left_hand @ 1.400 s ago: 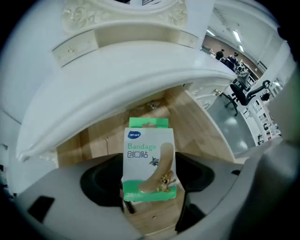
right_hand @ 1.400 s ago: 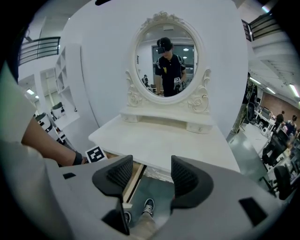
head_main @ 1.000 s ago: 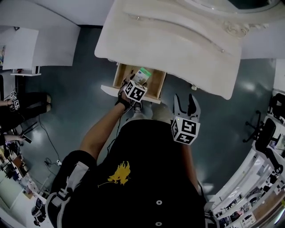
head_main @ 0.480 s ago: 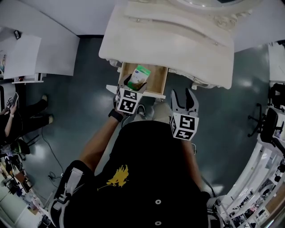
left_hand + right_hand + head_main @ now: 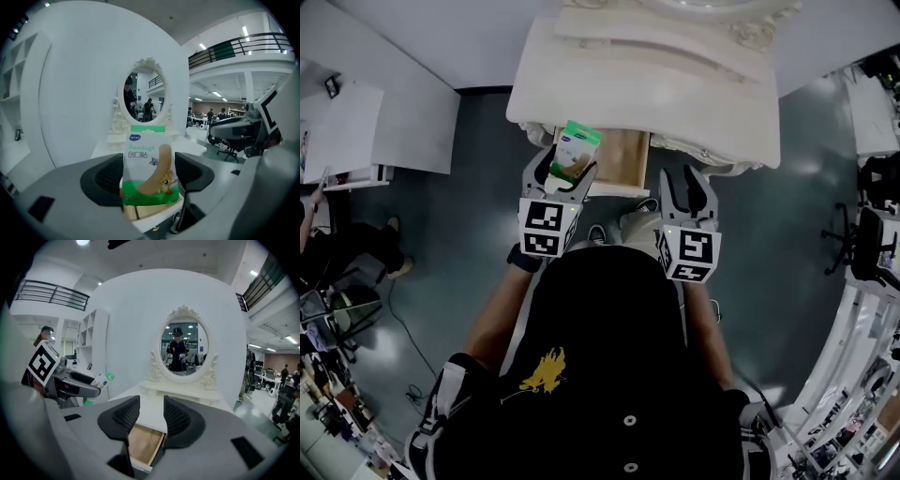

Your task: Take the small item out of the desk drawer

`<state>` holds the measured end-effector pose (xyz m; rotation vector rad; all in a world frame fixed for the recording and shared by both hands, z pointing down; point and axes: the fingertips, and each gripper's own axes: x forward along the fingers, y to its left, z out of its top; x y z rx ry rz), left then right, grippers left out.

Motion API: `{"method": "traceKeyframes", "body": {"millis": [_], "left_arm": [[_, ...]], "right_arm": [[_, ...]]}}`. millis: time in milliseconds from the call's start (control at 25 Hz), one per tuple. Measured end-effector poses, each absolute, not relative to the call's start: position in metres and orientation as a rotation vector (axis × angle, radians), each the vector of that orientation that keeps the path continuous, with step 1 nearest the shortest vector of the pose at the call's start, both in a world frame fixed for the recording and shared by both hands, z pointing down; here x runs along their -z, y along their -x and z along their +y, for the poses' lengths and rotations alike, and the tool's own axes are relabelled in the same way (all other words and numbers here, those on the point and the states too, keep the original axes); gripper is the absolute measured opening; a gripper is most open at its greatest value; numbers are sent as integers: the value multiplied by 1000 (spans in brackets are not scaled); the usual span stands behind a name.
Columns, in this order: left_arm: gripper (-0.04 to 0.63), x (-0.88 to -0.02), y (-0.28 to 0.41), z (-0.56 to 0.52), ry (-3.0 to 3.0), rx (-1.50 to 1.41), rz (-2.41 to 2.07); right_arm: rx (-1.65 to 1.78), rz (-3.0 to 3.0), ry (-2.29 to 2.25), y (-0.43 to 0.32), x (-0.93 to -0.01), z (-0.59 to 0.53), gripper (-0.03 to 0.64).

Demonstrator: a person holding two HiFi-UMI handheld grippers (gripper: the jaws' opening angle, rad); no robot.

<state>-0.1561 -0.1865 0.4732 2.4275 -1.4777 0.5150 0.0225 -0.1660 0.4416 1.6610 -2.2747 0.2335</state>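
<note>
Bandage packet (image 5: pixel 149 168): flat, glossy, white and green, in the air over the open drawer.
Left gripper (image 5: pixel 565 167): jaws clamped on packet's sides.
Right gripper (image 5: pixel 684 183): ribbed jaws slightly apart, just closing, nothing between.
Drawer (image 5: pixel 623 155): pale wood, under white desk (image 5: pixel 675 84).
</note>
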Motion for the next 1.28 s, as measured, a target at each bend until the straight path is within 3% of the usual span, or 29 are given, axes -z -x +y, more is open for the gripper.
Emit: {"method": "traceKeyframes", "body": {"millis": [640,1280], "left_arm": [[349,-367,163,-154,-2561,-229,-1653],[350,-373,169,-134,-2543,-214,-1683]], "right_arm": [[-64,-2383,-1715,-27,-378,-143,17],[-125,-2441,-1736,-33,-370,-128,15]]}}
